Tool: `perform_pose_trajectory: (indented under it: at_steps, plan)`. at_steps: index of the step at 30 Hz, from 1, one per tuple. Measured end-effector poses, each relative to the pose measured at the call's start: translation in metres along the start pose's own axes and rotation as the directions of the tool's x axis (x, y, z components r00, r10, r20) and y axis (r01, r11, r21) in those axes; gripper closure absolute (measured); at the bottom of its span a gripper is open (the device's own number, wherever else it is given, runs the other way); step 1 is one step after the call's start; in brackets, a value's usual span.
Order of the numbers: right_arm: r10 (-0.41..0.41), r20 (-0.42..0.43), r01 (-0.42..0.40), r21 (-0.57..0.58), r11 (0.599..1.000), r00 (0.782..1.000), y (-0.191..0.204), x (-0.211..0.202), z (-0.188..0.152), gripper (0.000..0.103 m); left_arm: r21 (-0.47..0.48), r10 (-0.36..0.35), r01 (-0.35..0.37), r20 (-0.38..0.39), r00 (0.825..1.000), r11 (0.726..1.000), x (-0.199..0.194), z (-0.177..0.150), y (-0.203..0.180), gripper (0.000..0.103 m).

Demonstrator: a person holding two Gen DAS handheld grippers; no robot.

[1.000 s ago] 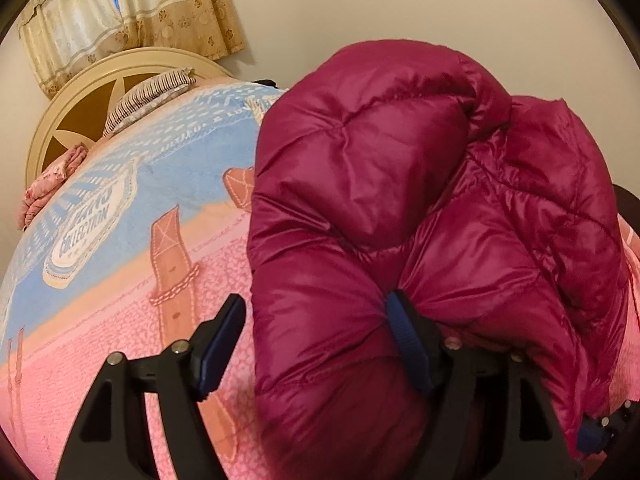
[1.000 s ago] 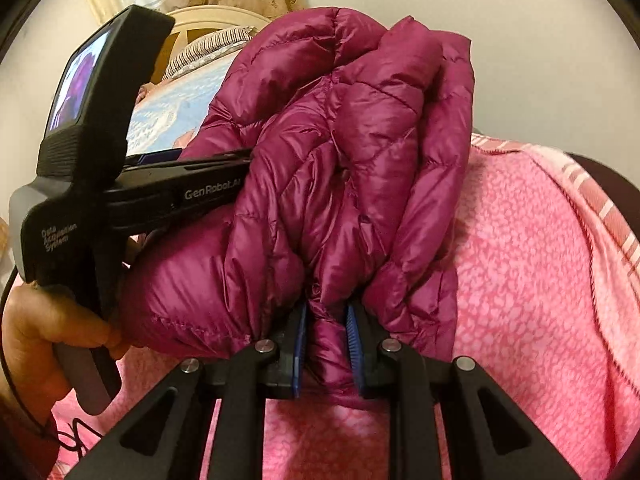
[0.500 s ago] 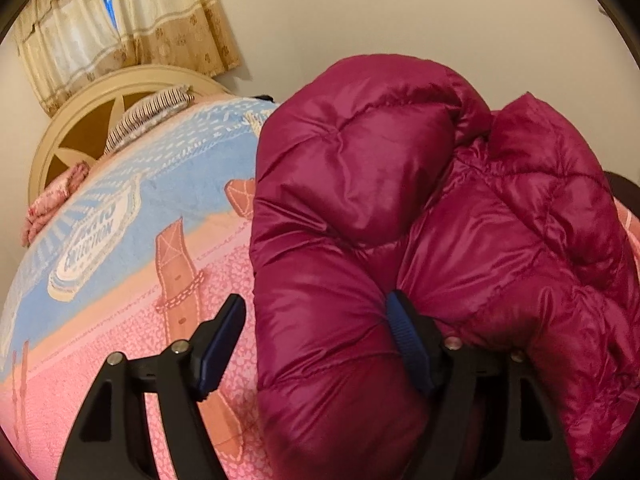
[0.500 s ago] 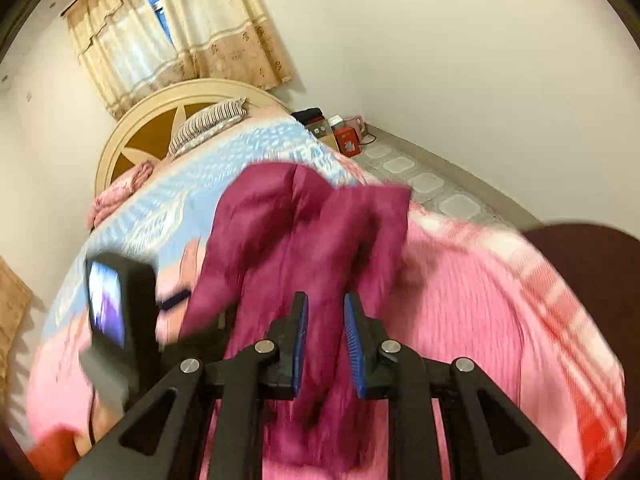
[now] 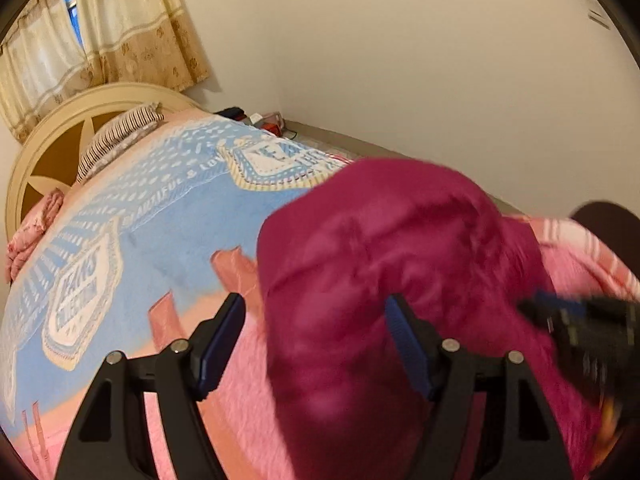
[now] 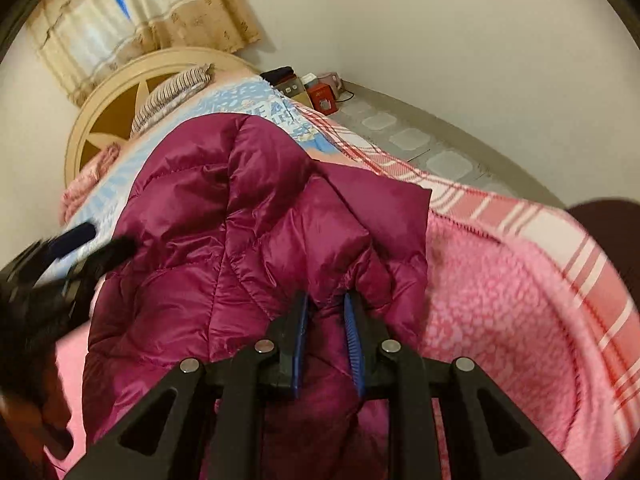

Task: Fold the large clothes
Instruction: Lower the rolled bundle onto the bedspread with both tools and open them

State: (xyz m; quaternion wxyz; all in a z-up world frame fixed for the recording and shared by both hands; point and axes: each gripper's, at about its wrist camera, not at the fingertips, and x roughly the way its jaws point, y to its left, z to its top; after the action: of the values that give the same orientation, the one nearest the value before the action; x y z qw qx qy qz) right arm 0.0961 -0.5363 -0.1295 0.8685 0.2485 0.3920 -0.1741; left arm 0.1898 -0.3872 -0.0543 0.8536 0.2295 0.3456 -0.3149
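Right claw (image 6: pixel 326 332) pinches a fold of the magenta puffer jacket (image 6: pixel 248 240), jaws narrow. The jacket drapes forward from it over the pink blanket (image 6: pixel 500 300). Left claw (image 5: pixel 316 344) wide; jacket bulk fills its right half, against the right pad only.

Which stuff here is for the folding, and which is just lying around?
For the folding:
- purple puffer jacket
- right gripper, clamped on the jacket
- left gripper, jaws wide

Just lying around:
- striped pillow
- curtains
- red box on the floor
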Motion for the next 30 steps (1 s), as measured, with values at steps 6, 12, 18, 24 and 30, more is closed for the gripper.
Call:
perform_pose_trajectory:
  at_steps: [6, 12, 18, 24, 30]
  plan:
    - [-0.064, -0.017, 0.064, -0.025, 0.998, 0.998, 0.009, 0.017, -0.005, 0.082, -0.046, -0.016, 0.012, -0.086, 0.996, 0.999, 0.043, 0.016, -0.010, 0.025]
    - [0.004, -0.095, -0.001, 0.031, 1.000, 0.996, -0.005, 0.042, 0.010, 0.083, 0.017, 0.060, -0.058, -0.135, 0.989, 0.998, 0.071, 0.006, -0.026, 0.021]
    - [-0.006, -0.059, 0.009, 0.048, 0.999, 0.998, -0.006, 0.039, 0.003, 0.083, 0.077, 0.130, -0.123, -0.091, 0.987, 0.989, 0.073, -0.004, -0.044, 0.021]
    - [-0.070, -0.030, 0.069, -0.033, 0.997, 0.997, 0.004, 0.027, 0.000, 0.083, 0.054, 0.084, -0.080, -0.089, 0.993, 0.995, 0.050, -0.004, -0.031, 0.021]
    - [-0.049, 0.076, 0.049, -0.008, 0.999, 0.996, -0.001, -0.025, -0.012, 0.083, 0.040, 0.095, -0.093, -0.033, 0.995, 0.995, -0.007, -0.026, -0.022, 0.007]
